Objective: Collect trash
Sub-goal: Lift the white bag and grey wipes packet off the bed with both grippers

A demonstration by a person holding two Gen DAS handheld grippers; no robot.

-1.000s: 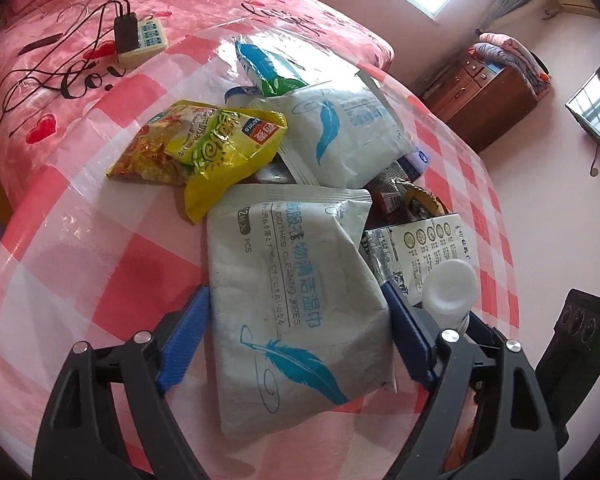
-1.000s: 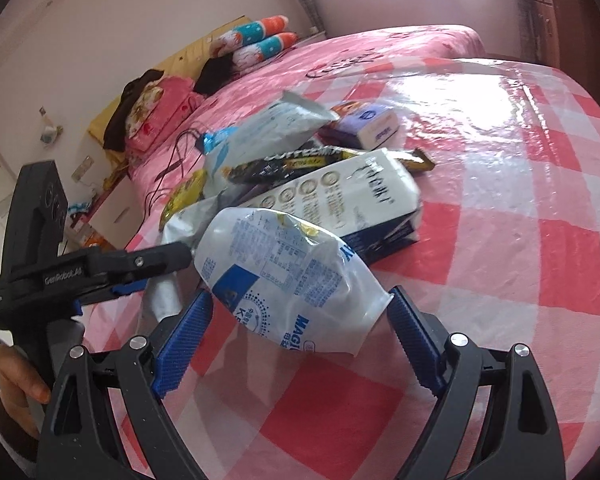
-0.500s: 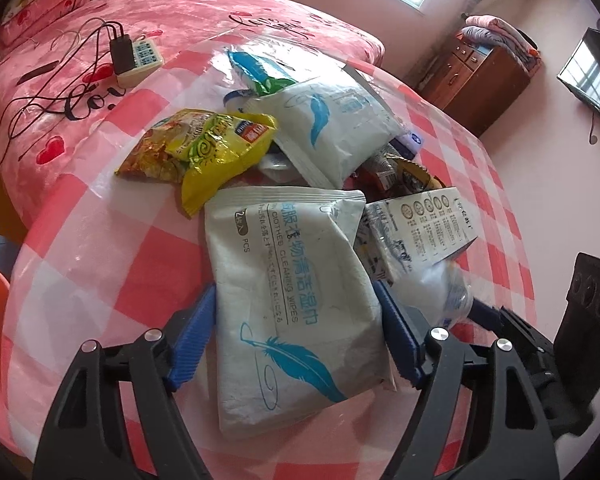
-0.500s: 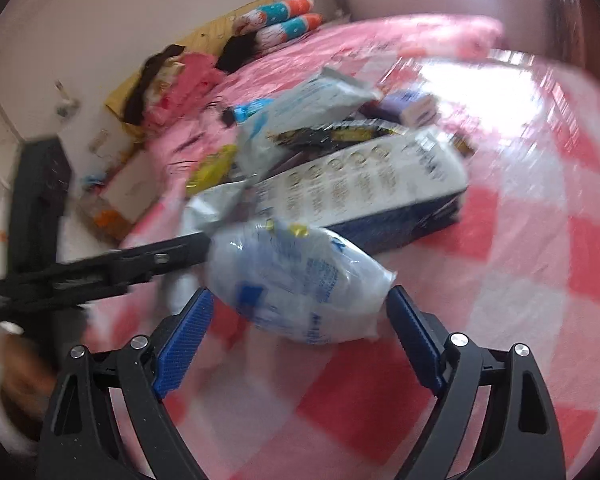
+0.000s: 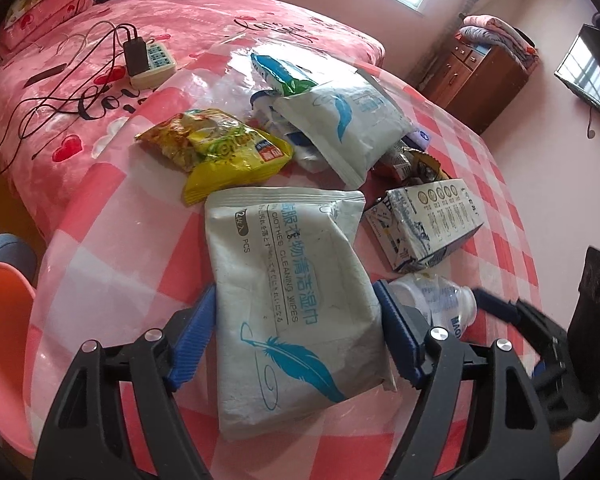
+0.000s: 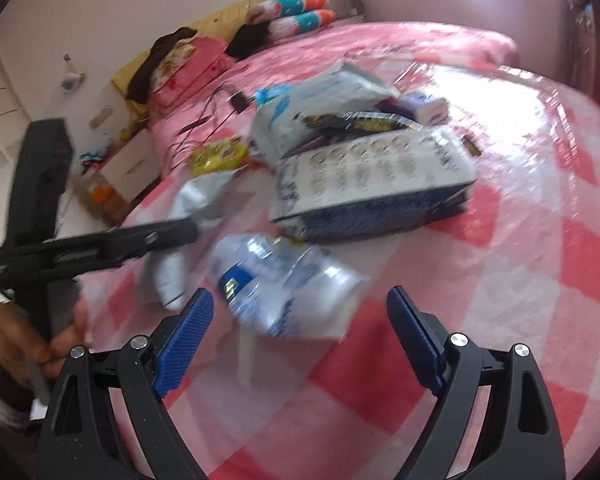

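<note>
A large white wipes packet (image 5: 292,300) with a blue feather lies on the pink checked table (image 5: 112,216), between the open jaws of my left gripper (image 5: 298,332). A crushed clear plastic bottle (image 6: 284,284) lies just ahead of my open right gripper (image 6: 300,332), its near end between the blue fingertips; the view is blurred. The bottle also shows in the left wrist view (image 5: 436,304). A flattened white and blue carton (image 5: 424,224) lies behind it, also in the right wrist view (image 6: 372,184).
A yellow snack bag (image 5: 220,152), a second white wipes packet (image 5: 348,124), a green and blue wrapper (image 5: 280,72) and small wrappers lie further back. A power strip with cables (image 5: 148,64) sits on the pink bed. An orange chair (image 5: 0,320) stands at left.
The right gripper and the bottle have shifted; the bottle now lies lower and nearer the fingertips. The left gripper has drawn back a little, its jaws still either side of the wipes packet.
</note>
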